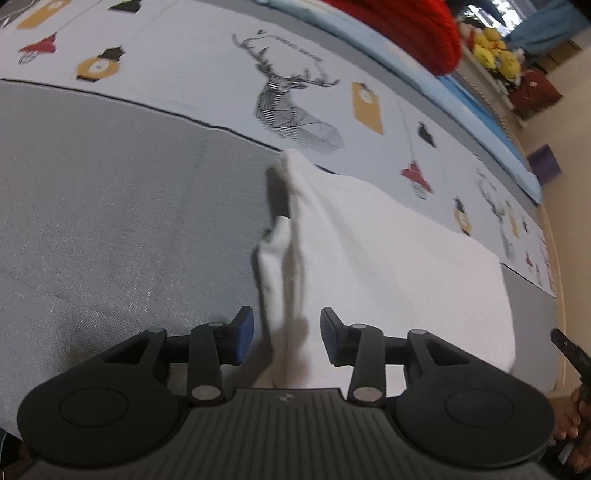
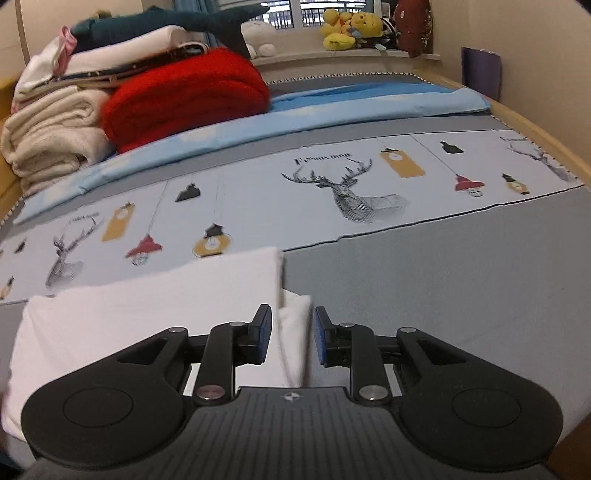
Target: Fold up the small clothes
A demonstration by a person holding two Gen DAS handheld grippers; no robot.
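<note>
A white garment [image 1: 388, 258] is seen lying on the grey part of a bed cover [image 1: 110, 221], folded into a flat rectangle. In the left wrist view its near corner hangs in loose folds between the blue pads of the left gripper [image 1: 287, 339]. The fingers are parted and the pads are not pressed on the cloth, so the corner is released. In the right wrist view the right gripper [image 2: 291, 338] is also parted. A folded edge of the same garment [image 2: 147, 314] is seen between its pads, but it is not clamped.

A pale printed band [image 2: 295, 192] runs across the bed cover behind the garment. It is decorated with a deer head [image 2: 354, 199], hanging lamps and yellow tags. Above the antlers a short line of print is found; its last word can be read as "HOME", while the first word is too small to be told. A small emblem is moulded on each gripper body, without readable letters.

Farther back a red blanket [image 2: 184, 96] and stacked pale bedding [image 2: 51, 133] are placed on a light blue sheet [image 2: 332, 107]. Yellow plush toys [image 2: 351, 27] are set on the window sill.
</note>
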